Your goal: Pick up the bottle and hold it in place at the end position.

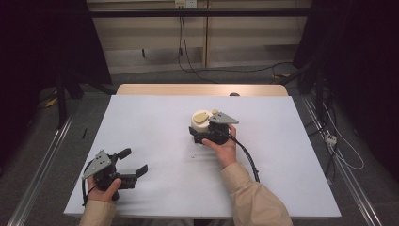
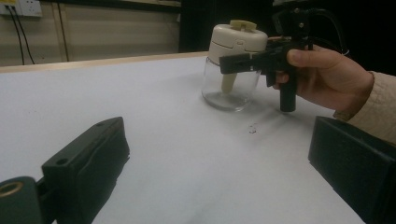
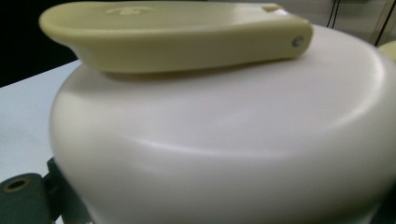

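The glass jar stands upright mid-table, its cream lid bearing an unreadable embossed mark on the flip tab. The right gripper clasps the lid, forearm angled inward. The left gripper rests spread wide, holding nothing, near the table's front-left corner.

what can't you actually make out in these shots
- Right tool: in the right gripper view the cream lid hides its jaws, so whether they press the lid cannot be told.
- Jar: in the high view, the hand and tool cover its glass body.
- Small dark mark on the white table: too small to identify.
- Left tool: jaw ends cut off by the left gripper view's lower edge.
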Available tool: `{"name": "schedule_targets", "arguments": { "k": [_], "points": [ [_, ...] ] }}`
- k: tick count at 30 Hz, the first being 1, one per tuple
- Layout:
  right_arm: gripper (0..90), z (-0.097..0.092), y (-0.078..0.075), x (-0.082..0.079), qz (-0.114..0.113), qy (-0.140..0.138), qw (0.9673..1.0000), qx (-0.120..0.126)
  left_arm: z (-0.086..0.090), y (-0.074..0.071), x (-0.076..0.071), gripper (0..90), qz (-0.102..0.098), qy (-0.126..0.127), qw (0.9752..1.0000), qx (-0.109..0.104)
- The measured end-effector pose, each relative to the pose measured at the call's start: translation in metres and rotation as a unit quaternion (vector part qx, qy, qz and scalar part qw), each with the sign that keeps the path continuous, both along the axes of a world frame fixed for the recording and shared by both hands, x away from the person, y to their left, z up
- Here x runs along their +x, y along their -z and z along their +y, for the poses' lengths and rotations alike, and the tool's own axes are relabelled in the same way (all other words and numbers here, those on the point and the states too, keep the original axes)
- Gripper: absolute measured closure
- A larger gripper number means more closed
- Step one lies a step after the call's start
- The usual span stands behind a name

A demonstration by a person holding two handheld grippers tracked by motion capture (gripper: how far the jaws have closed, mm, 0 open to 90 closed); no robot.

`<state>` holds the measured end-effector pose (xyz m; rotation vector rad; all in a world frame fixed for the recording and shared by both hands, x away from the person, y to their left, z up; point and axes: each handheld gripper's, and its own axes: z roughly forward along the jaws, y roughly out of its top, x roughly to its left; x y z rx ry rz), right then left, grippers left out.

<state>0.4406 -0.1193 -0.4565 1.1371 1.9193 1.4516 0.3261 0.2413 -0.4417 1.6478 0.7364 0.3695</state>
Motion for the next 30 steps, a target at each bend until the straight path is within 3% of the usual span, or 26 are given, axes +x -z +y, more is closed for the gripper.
{"name": "schedule_targets", "arguments": {
  "k": [18,25,30],
  "points": [
    [4.4,-0.0025,-0.0017,-0.0012,0.016,-0.011,0.9997,-0.011,-0.0022,-0.0001,0.0007,4.2,-0.002,0.001,1.0,0.0],
    [2.4,-0.0025,-0.0012,-0.003,0.024,-0.014,0.9991,-0.033,-0.0034,-0.0002,0.0017,4.2,-0.003,0.003,1.0,0.0],
    [2.6,-0.0051,0.0008,-0.0058,0.023,-0.014,0.9993,-0.027,-0.0043,-0.0002,0.0026,4.2,-0.003,0.005,1.0,0.0]
  ]
}}
